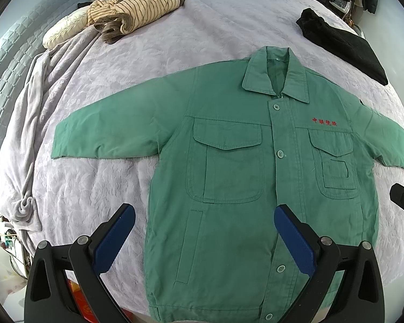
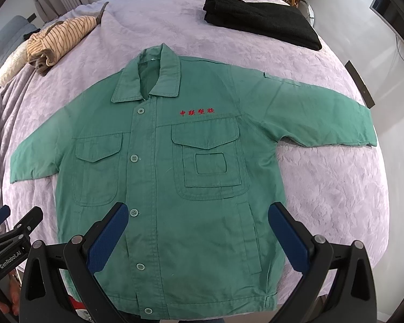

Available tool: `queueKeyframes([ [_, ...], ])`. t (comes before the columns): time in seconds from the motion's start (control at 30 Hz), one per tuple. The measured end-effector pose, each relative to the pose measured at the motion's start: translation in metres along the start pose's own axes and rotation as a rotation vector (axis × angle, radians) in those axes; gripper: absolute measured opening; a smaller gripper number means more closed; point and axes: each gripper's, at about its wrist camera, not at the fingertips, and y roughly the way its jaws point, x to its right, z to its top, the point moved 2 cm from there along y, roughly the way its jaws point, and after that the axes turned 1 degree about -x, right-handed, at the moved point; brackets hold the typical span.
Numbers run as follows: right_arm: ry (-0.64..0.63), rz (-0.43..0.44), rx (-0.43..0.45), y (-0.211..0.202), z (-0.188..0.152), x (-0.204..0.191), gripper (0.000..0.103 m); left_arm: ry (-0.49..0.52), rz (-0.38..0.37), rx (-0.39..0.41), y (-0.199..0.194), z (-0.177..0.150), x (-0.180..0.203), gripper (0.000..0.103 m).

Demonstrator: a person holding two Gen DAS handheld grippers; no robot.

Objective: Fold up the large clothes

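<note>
Across the middle of both frames, a green work jacket (image 1: 229, 161) (image 2: 159, 177) lies flat and face up on a bed covered by a lilac blanket (image 1: 175, 40) (image 2: 323, 183), buttoned, collar toward the top of the frame, both sleeves spread out to the sides.

At the bottom of the left wrist view, the left tool (image 1: 204, 239) hovers above the jacket's lower half with its blue-padded fingers spread wide and nothing between them; one pad sits over the blanket just left of the hem, the other over the button placket. At the bottom of the right wrist view, the right tool (image 2: 198, 238) is likewise wide open and empty, both pads over the jacket's lower front.

The left wrist view alone shows the bunched fold of blanket running down the left edge of the bed, a grey quilted headboard (image 1: 10, 62) at upper left, and only a black sliver of the right tool at the right edge. The right wrist view alone shows the whole sleeve at the right of the frame with its small arm pocket, and the left tool at lower left, with a printed label on its body.

Both views share a striped beige garment (image 1: 137, 8) (image 2: 62, 37) heaped at upper left and a folded black garment (image 1: 342, 45) (image 2: 261, 24) at upper right, both well apart from the jacket.
</note>
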Motion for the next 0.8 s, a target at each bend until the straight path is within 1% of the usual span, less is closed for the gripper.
queueKeyframes([
  [0.53, 0.001, -0.01, -0.033, 0.008, 0.006, -0.006, 0.103, -0.015, -0.029, -0.018, 0.009, 0.006, -0.011, 0.103],
  [0.67, 0.003, -0.015, -0.044, 0.01, 0.008, -0.008, 0.103, -0.014, -0.045, -0.019, 0.011, 0.006, -0.013, 0.103],
  [0.8, -0.008, -0.02, -0.048, 0.012, 0.009, -0.014, 0.103, -0.024, -0.079, -0.024, 0.015, 0.007, -0.018, 0.103],
])
